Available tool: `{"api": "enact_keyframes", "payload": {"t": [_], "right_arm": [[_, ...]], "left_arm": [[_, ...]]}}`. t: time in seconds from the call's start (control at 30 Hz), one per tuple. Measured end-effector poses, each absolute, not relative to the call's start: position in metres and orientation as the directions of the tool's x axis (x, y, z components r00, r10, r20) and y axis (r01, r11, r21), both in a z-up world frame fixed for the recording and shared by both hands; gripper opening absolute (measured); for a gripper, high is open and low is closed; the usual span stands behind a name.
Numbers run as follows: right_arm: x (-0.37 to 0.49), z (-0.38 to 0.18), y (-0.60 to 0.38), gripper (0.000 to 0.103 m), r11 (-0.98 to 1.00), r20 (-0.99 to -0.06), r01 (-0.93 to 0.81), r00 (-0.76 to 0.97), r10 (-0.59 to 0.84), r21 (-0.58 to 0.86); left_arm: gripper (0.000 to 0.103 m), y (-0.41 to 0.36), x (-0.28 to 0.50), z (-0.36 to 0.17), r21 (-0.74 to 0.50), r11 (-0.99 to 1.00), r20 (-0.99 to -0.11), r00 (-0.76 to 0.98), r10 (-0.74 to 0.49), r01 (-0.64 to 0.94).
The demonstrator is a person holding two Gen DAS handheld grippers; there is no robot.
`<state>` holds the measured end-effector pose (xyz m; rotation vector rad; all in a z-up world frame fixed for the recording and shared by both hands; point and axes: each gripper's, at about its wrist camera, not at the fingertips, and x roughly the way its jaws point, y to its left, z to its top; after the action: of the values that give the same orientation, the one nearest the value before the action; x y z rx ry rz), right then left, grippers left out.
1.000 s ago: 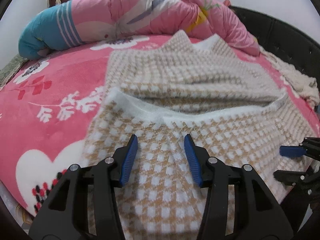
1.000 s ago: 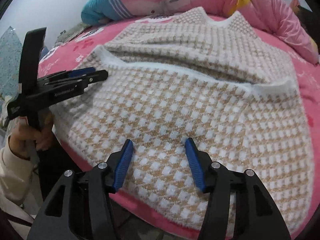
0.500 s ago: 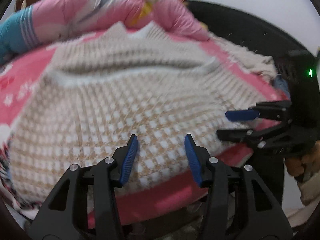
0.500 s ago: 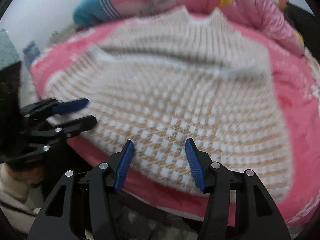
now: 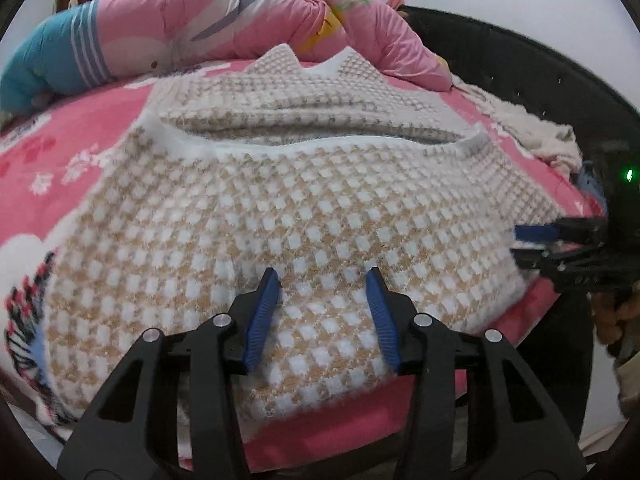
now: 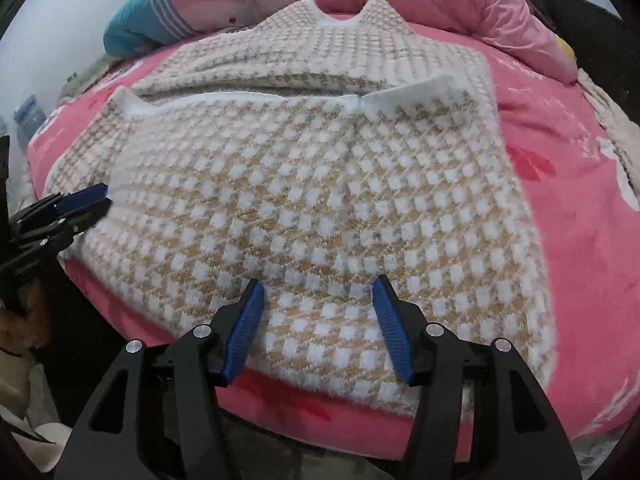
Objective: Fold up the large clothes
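Bedroom scene: pink floral bedsheet (image 6: pixel 592 216) over a mattress, rolled pink-and-blue quilt (image 5: pixel 168 36) along the far side, dark headboard-like frame (image 5: pixel 520 64) at right in the left wrist view. Fuzzy tan-and-white checked knit sweater (image 6: pixel 312 200) lies flat mid-bed, lower part already folded up so its white hem band (image 5: pixel 320 148) runs across the chest; collar points toward the quilt.

Left gripper (image 5: pixel 322 312): blue pads spread wide, nothing between them, hovering over the near fold edge. Right gripper (image 6: pixel 320 328): also spread wide, holding nothing, over the near edge on its side. Each shows in the other's view at the sweater's side edge; there the pads look close together, can't tell if they touch fabric.

Step, judged: first fold done, setting up for the second. Next move likely calls for both tools to come down to the near folded edge or its corners, pinch both layers, and carry them toward the collar evenly.

Versus half a second ago: motion blur gone, both cameras steadier and pulled in more square to the sweater. Versus a second ago: left tool has shifted from over the middle to the near edge. Jaws unchanged throughout.
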<state>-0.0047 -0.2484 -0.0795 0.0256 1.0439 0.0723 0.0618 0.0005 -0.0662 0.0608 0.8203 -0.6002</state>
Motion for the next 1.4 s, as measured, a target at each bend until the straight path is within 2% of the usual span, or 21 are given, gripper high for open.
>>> {"api": "enact_keyframes", "payload": {"t": [0.13,0.2,0.23,0.3,0.4,0.43,0.47,0.5,0.63,0.7,0.77,0.87,0.93,1.03,1.13,1.2,1.27,1.4], "right_arm": [[-0.017,-0.054,-0.271,0.055,0.999,-0.837,0.030,0.547,-0.003,0.016],[-0.015,-0.066,-0.294,0.054,0.995,-0.852,0.097,0.523,-0.025,0.030],[-0.013,-0.076,-0.301,0.054,0.993,-0.856,0.100,0.517,0.004,0.066],[-0.011,-0.087,-0.309,0.054,0.991,-0.853,0.096,0.520,0.033,0.097],[-0.017,-0.060,-0.310,0.054,0.988,-0.839,0.102,0.542,0.040,0.113],[-0.020,-0.053,-0.312,0.054,0.986,-0.827,0.106,0.561,0.048,0.129],[-0.021,-0.048,-0.316,0.054,0.983,-0.815,0.118,0.577,0.045,0.138],[-0.022,-0.047,-0.321,0.054,0.981,-0.812,0.135,0.582,0.032,0.135],[-0.001,-0.079,-0.334,0.054,0.967,-0.857,0.183,0.511,0.061,0.178],[-0.001,-0.062,-0.329,0.054,0.971,-0.854,0.186,0.520,0.034,0.152],[-0.001,-0.042,-0.321,0.057,0.970,-0.824,0.163,0.563,0.060,0.182],[0.012,-0.023,-0.307,0.067,0.973,-0.785,0.105,0.612,0.099,0.205],[0.028,-0.021,-0.292,0.068,0.975,-0.777,0.073,0.617,0.122,0.211],[0.056,-0.036,-0.278,0.068,0.975,-0.793,0.059,0.593,0.137,0.212],[0.082,-0.072,-0.270,0.069,0.978,-0.845,0.095,0.523,0.108,0.184],[0.084,-0.083,-0.269,0.073,0.980,-0.846,0.098,0.524,0.099,0.175],[0.081,-0.080,-0.267,0.073,0.982,-0.841,0.090,0.533,0.092,0.164],[0.079,-0.080,-0.268,0.075,0.979,-0.842,0.084,0.527,0.116,0.187]], "left_arm": [[0.045,0.028,0.062,-0.054,-0.151,0.878,-0.679,0.599,-0.425,0.454],[0.039,0.042,0.075,-0.066,-0.159,0.901,-0.710,0.588,-0.388,0.403],[0.036,0.046,0.078,-0.070,-0.186,0.898,-0.710,0.577,-0.403,0.399],[0.035,0.052,0.081,-0.068,-0.231,0.888,-0.695,0.571,-0.437,0.398],[0.036,0.058,0.078,-0.050,-0.259,0.889,-0.681,0.581,-0.446,0.379],[0.042,0.064,0.076,-0.045,-0.262,0.893,-0.666,0.601,-0.442,0.366],[0.056,0.069,0.076,-0.042,-0.248,0.905,-0.659,0.625,-0.420,0.347],[0.060,0.072,0.080,-0.044,-0.235,0.915,-0.662,0.635,-0.398,0.329],[0.061,0.072,0.103,-0.058,-0.237,0.919,-0.715,0.584,-0.384,0.314],[0.061,0.066,0.104,-0.048,-0.205,0.927,-0.722,0.591,-0.361,0.315],[0.062,0.071,0.103,-0.037,-0.225,0.928,-0.708,0.604,-0.365,0.297],[0.068,0.065,0.108,-0.022,-0.231,0.931,-0.688,0.629,-0.361,0.281],[0.070,0.050,0.114,-0.017,-0.210,0.932,-0.690,0.631,-0.355,0.294],[0.083,0.018,0.125,-0.018,-0.145,0.937,-0.722,0.613,-0.320,0.317],[0.085,-0.018,0.137,-0.039,-0.022,0.945,-0.772,0.594,-0.224,0.328],[0.089,-0.031,0.147,-0.058,0.017,0.952,-0.816,0.555,-0.164,0.306],[0.094,-0.032,0.146,-0.059,0.028,0.957,-0.803,0.577,-0.151,0.289],[0.096,-0.033,0.147,-0.059,0.019,0.964,-0.809,0.570,-0.142,0.266]]}}
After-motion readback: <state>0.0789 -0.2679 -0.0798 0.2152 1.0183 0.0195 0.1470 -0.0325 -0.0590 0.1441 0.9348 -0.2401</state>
